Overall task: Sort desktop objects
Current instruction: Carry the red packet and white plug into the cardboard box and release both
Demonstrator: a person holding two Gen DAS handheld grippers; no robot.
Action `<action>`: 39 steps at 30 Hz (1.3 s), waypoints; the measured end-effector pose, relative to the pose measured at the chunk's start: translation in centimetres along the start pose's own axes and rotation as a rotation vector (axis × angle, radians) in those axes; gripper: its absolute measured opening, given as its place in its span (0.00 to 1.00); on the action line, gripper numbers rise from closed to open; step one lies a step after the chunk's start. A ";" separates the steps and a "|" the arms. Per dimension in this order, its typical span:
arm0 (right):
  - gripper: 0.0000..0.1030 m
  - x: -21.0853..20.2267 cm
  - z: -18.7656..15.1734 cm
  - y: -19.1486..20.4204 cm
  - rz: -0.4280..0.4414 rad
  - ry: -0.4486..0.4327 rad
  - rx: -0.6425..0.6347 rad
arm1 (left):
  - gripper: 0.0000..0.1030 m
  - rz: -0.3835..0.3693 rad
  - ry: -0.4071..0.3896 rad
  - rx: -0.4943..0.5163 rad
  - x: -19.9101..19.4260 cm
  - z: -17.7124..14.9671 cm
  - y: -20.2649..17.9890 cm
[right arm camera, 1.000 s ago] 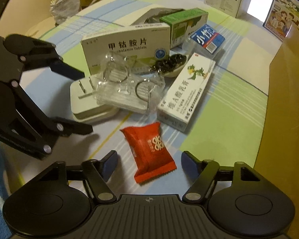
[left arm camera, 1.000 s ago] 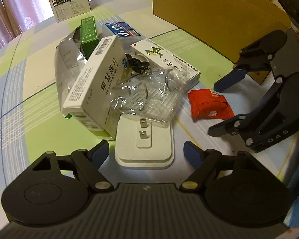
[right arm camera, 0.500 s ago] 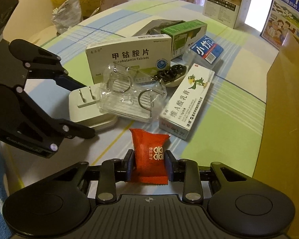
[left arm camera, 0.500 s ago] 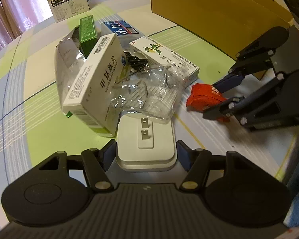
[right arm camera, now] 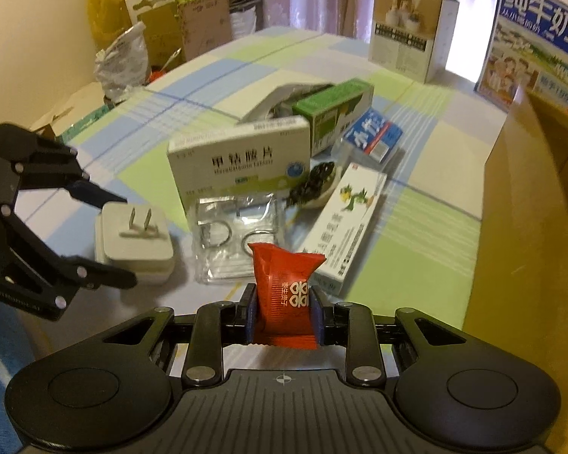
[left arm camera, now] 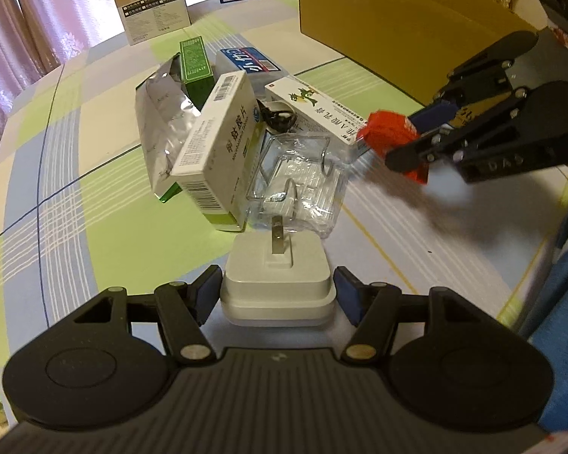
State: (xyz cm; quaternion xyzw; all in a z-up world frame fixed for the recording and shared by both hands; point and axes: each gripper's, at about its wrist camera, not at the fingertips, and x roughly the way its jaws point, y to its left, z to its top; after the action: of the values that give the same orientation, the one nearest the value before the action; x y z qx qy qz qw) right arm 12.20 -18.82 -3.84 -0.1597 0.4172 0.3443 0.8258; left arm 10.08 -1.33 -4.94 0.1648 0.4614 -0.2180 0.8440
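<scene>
Lifted since before, red snack packet (right arm camera: 286,295) sits clenched upright in right gripper (right arm camera: 284,312), while left gripper (left arm camera: 278,295), fingers open, straddles white plug (left arm camera: 278,283) on bench (left arm camera: 75,227), prongs up.

Glossy red wrapper (right arm camera: 286,295), crinkly clear plastic pack (left arm camera: 299,185), matt white charger (left arm camera: 278,283) — metal prongs, foil pouch (left arm camera: 163,128).
</scene>
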 end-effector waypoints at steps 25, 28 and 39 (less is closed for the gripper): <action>0.25 -15.8 -0.1 -4.7 -0.187 -0.212 0.214 | 0.58 -0.075 -0.232 -0.037 -7.7 7.2 -8.8; 0.25 -17.8 -0.8 -7.1 -0.234 -0.225 0.257 | 0.58 -0.093 -0.265 -0.039 -7.8 9.5 -10.7; 0.25 -20.8 -5.0 -14.5 -0.330 -0.216 0.384 | 0.58 -0.163 -0.324 -0.032 -5.8 16.4 -16.5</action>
State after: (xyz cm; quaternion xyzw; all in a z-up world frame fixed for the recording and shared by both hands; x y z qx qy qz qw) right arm 10.80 -40.95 9.44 -0.0283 0.3525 0.1348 0.9256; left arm 10.32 -22.03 7.23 0.0761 0.3348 -0.3019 0.8893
